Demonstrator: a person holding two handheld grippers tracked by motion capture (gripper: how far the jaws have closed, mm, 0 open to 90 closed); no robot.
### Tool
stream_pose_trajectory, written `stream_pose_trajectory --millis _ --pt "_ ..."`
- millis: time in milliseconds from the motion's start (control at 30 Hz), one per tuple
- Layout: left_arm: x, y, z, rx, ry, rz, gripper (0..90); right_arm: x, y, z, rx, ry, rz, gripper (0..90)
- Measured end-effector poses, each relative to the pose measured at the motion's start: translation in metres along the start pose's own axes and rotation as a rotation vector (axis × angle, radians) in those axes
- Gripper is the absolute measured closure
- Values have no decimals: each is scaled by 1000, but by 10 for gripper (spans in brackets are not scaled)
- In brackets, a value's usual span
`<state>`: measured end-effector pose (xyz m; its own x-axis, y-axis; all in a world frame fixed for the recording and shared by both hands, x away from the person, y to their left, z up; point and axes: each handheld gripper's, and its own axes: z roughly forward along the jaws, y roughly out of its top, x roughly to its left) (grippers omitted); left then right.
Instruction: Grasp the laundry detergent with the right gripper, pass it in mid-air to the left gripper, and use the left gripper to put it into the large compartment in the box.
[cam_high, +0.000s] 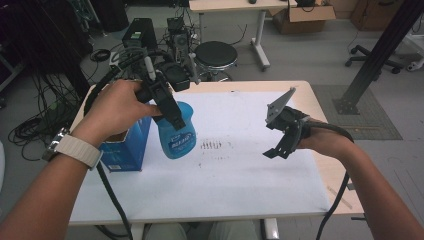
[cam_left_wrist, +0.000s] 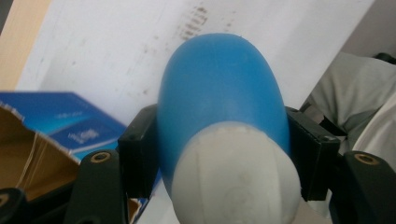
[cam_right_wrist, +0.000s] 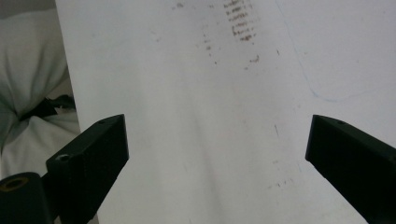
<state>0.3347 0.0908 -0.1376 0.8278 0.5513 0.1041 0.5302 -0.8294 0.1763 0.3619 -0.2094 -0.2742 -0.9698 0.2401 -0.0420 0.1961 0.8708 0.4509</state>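
A blue plastic bottle (cam_high: 176, 132) with a white label hangs above the white sheet (cam_high: 235, 165) at the table's left, and my left gripper (cam_high: 167, 107) is shut on it. In the left gripper view the bottle (cam_left_wrist: 219, 93) shows blue with a whitish end toward the camera, clamped between both black pads (cam_left_wrist: 137, 149). At the right of the table my right gripper (cam_high: 280, 142) hovers open above the sheet. Its own view shows wide jaws with nothing between the fingertips (cam_right_wrist: 100, 149), just the stained sheet (cam_right_wrist: 210, 116).
An open blue cardboard box (cam_high: 125, 145) stands at the left edge, right beside the bottle. Dark smudges (cam_high: 211, 145) mark the sheet's middle. A black stool (cam_high: 215, 55), cables and equipment sit behind the table. The person's lap shows in both gripper views.
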Motion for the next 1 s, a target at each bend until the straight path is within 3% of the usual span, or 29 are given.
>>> stream_pose_trajectory --millis 100,133,200,267,300,333,400,467,500,567,633,700,733,767,800,900,1000 --pt "6 -2 -2 -2 19 -67 374 -2 -5 0 44 -16 -17 58" --pt "6 -2 -2 -2 19 -67 374 -2 -5 0 44 -16 -17 58" --pt "12 -5 0 -12 39 -127 374 -4 -9 0 85 -23 -25 57" --pt "14 -6 1 -13 43 -146 374 -5 -10 0 99 -25 -28 57" --pt "19 -9 1 -12 48 -183 374 -6 -10 0 105 -28 -31 59" --pt "19 -9 1 -12 48 -183 374 -6 -10 0 105 -28 -31 59" --pt "26 -11 -3 -15 48 -224 374 -8 -10 -1 117 -35 -35 59" --pt "27 -12 -5 -21 50 -241 374 -9 -10 -2 116 -37 -34 58" --pt "30 -13 -9 -44 64 -284 374 -10 -10 -4 116 -42 -34 57" --pt "32 -13 -12 -35 75 -299 374 -10 -10 -4 116 -47 -34 58" --pt "39 -15 -18 -42 94 -359 374 -10 -10 -6 114 -52 -41 59" --pt "41 -16 -20 -42 99 -379 374 -10 -10 -7 110 -58 -41 59" --pt "47 -19 -25 -47 106 -429 374 -10 -10 -8 109 -56 -42 62" --pt "47 -19 -25 -47 106 -429 374 -10 -10 -8 109 -56 -42 62" --pt "52 -23 -29 -47 113 -473 374 -10 -10 -9 103 -62 -47 67" --pt "60 -27 -34 -51 126 -547 374 -11 -11 -12 96 -64 -48 67" --pt "65 -29 -38 -39 138 -579 375 -11 -11 -14 96 -68 -46 67"
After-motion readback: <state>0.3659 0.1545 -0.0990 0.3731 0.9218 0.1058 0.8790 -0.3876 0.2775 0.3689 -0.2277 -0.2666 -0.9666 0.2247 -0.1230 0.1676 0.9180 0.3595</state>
